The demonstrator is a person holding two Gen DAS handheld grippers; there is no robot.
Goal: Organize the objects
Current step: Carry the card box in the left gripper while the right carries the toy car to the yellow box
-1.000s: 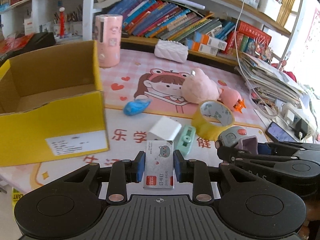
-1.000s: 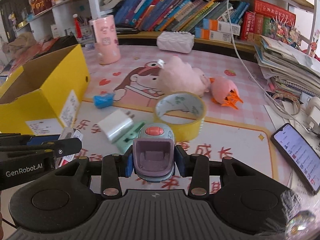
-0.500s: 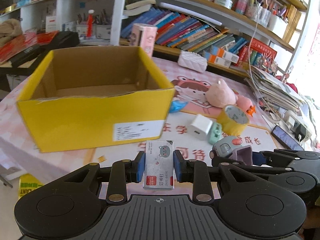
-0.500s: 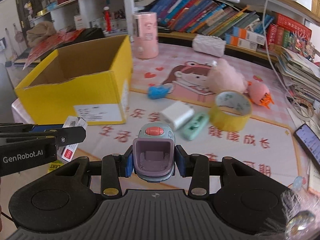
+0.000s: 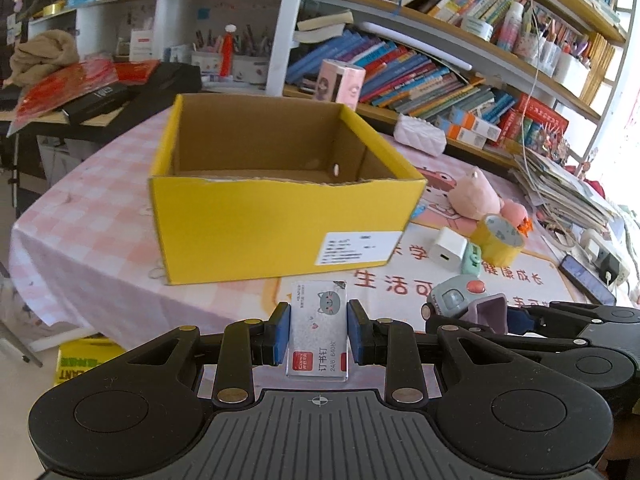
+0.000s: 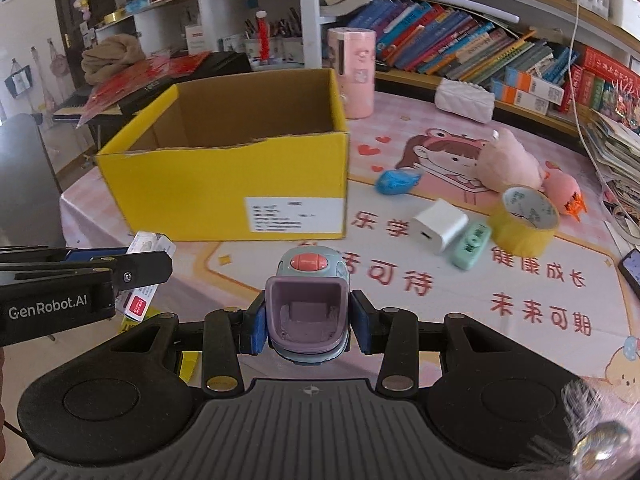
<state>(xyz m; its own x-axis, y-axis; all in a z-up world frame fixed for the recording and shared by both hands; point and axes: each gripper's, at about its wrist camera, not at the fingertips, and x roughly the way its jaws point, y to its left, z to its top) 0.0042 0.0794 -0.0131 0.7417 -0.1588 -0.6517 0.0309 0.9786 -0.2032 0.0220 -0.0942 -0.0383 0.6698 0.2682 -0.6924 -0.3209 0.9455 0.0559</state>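
Note:
My left gripper [image 5: 318, 338] is shut on a small staple box [image 5: 318, 336] with a grey cat print, held in the air before the table's near edge. My right gripper [image 6: 307, 322] is shut on a grey-blue toy with a red button [image 6: 307, 304]. An open yellow cardboard box [image 5: 280, 216] stands ahead, also seen in the right wrist view [image 6: 240, 188]; what shows of its inside looks empty. The left gripper [image 6: 60, 284] with the staple box [image 6: 144, 280] appears at the left of the right wrist view. The right gripper's toy [image 5: 460, 300] shows in the left wrist view.
On the mat right of the box lie a white charger [image 6: 438, 226], a green eraser-like item [image 6: 472, 246], a yellow tape roll [image 6: 524, 220], a blue wrapper [image 6: 396, 182], pink plush toys [image 6: 508, 164], a phone [image 6: 632, 270]. A pink cylinder [image 6: 356, 72] and bookshelves stand behind.
Both grippers have pulled back and swung left with their objects. The yellow box now sits centred ahead, and the loose items have shifted right.

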